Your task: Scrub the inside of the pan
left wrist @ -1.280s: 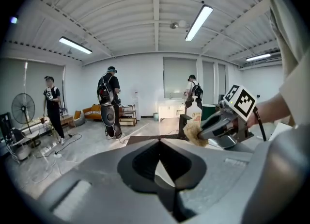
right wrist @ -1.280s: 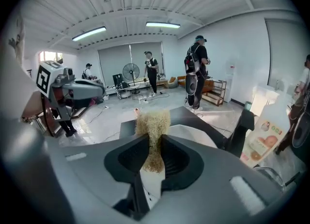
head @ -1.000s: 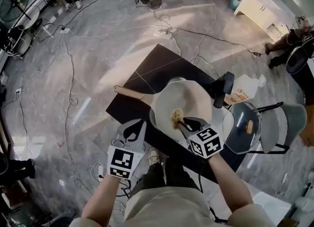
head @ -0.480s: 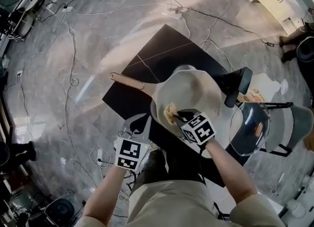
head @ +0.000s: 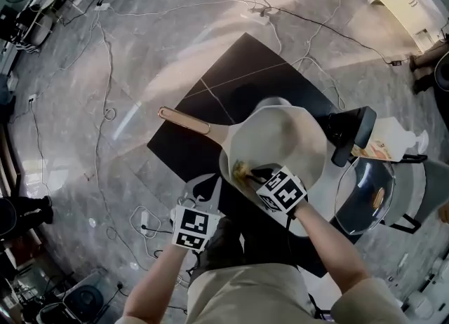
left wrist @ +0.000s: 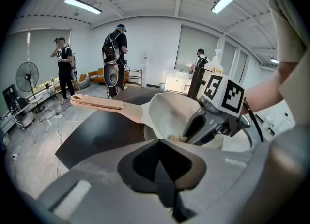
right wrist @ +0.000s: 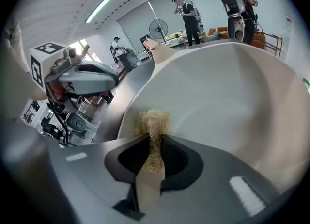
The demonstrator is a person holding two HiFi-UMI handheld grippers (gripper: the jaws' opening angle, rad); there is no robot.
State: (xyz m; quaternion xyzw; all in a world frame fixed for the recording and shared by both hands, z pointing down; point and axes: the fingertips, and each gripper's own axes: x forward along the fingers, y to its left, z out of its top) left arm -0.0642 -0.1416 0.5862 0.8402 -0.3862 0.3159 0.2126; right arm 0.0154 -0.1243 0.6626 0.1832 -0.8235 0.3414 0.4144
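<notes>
Got a cream pan (head: 280,144) on the black desk (head: 210,98), with its rose-gold handle (head: 184,120) sticking out from the pan's far-left side. Right tongs (right wrist: 154,145) reaching down inside the pan, clamped tight on a tan, scratchy-looking scrub pad (right wrist: 152,121). Pad pokes out past the tips and sits pressed against the pan's inner wall on the near-left side, low down where the wall curves into the bottom. Left tongs (left wrist: 160,143) closed with nothing in them, hanging just outside the pan's near-left rim, over the desk edge and apart from the pan. Pointing toward the pan too, so the right tongs and pad show up straight ahead in the left gripper view. Also a glass lid (head: 375,200) off to the pan's right, past the desk edge.
</notes>
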